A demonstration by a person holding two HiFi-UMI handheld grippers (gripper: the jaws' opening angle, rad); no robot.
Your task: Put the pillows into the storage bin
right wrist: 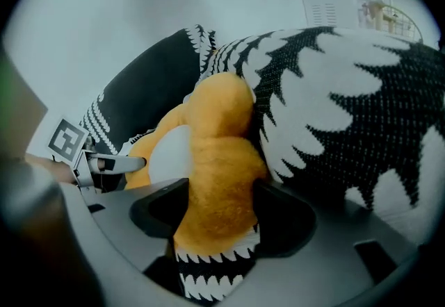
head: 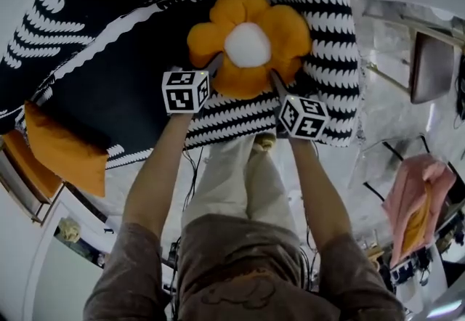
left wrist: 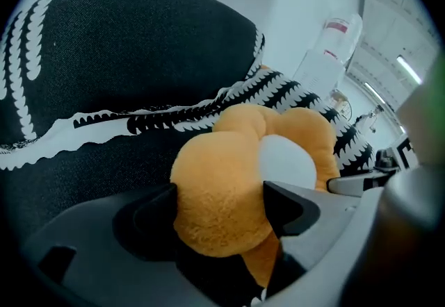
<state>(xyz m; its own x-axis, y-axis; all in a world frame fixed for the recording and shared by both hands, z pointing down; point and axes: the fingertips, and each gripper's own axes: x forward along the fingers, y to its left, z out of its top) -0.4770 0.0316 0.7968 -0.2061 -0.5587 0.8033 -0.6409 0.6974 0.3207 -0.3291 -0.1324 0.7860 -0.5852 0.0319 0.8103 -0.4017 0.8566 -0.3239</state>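
Pink cloth (head: 403, 192) at the right edge, pale marble floor (head: 378, 116) beneath.

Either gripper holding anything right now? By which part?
The right gripper pinches one petal of the orange flower pillow. The left gripper straddles another petal, with its jaws wide and not visibly squeezing it.

The flower pillow (head: 248, 43) is plush orange, with rounded petals ringed around a puffy white centre (head: 247, 44). It lies face up on the black-and-white patterned cushions (head: 320, 36), mostly on the one with zigzag stripes, by the seam where that one meets the darker one. Its near petals bulge upward (one on each side looks squeezed narrow). A second, plain orange pillow (head: 64, 149) lies well apart, against the dark cushion's edge.
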